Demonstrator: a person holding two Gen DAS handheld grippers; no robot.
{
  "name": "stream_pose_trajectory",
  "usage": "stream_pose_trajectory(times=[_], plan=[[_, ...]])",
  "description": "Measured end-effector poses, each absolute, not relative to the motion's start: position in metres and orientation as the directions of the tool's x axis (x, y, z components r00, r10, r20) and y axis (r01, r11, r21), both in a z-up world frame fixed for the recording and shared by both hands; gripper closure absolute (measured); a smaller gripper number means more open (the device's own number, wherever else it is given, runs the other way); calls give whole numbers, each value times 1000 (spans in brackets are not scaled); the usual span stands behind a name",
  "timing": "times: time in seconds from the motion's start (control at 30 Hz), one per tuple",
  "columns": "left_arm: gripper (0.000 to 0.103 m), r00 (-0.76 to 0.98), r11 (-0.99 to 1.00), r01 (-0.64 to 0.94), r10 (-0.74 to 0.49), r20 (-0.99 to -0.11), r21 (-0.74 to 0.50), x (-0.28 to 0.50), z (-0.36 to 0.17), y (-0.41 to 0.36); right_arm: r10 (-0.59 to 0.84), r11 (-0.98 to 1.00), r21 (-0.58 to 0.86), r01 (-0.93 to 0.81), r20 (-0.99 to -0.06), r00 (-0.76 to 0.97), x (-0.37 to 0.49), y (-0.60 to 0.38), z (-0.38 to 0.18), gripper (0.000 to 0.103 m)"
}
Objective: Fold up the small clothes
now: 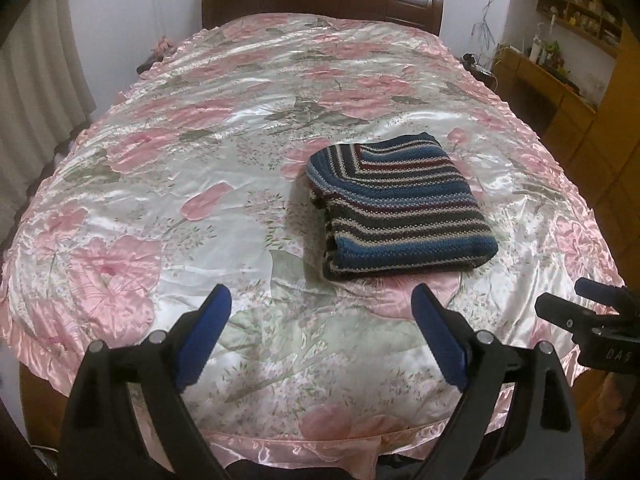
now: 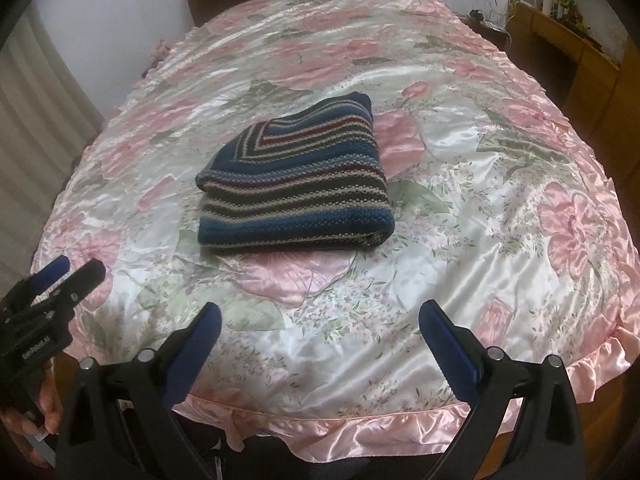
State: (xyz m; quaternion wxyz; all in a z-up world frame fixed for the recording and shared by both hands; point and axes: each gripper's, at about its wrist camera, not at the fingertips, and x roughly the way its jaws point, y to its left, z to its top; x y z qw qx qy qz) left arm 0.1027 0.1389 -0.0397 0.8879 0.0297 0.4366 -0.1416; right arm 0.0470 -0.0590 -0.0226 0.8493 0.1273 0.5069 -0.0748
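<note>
Left gripper [image 1: 322, 312]: my two blue-padded fingers [image 1: 206, 336] stand wide apart with nothing between them, hanging over the near edge of the bed [image 1: 168, 168]. Right gripper [image 2: 320, 330]: same condition, fingers spread, nothing held, also above the near edge. Each gripper shows in the other's view: my right one enters at the right border of the left wrist view [image 1: 576, 304], my left one at the left border of the right wrist view [image 2: 76, 270]. Part of a hand [image 2: 44, 408] shows below the left gripper there.

Sweater [image 1: 394, 204]: folded into a compact, thick rectangle, striped in blue, dark red, cream and black. It lies flat on the bedspread [image 1: 240, 92], short of the bed's middle, well inside all edges. It sits ahead of both grippers and apart from them, touching neither. Seen from the left gripper, it lies ahead and to the right; seen from the right gripper [image 2: 294, 188], ahead and slightly to the left. It therefore lies roughly between the two grippers' lines of sight. Its rounded fold faces the near edge.

Bedspread: glossy satin, white with pink flowers and a pink frill along the near edge. Headboard [image 1: 320, 0]: dark wood, at the far edge. Shelves [image 1: 576, 4] of light wood stand beyond the bed's far right corner.
</note>
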Motion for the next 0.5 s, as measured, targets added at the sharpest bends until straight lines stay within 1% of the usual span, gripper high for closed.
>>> stream_pose_trajectory(times=[0.5], plan=[[12,554,960,271,-208,-806,-61,92,-50,139,-2,962,120,245,-895,445,41,-51,-32,4]])
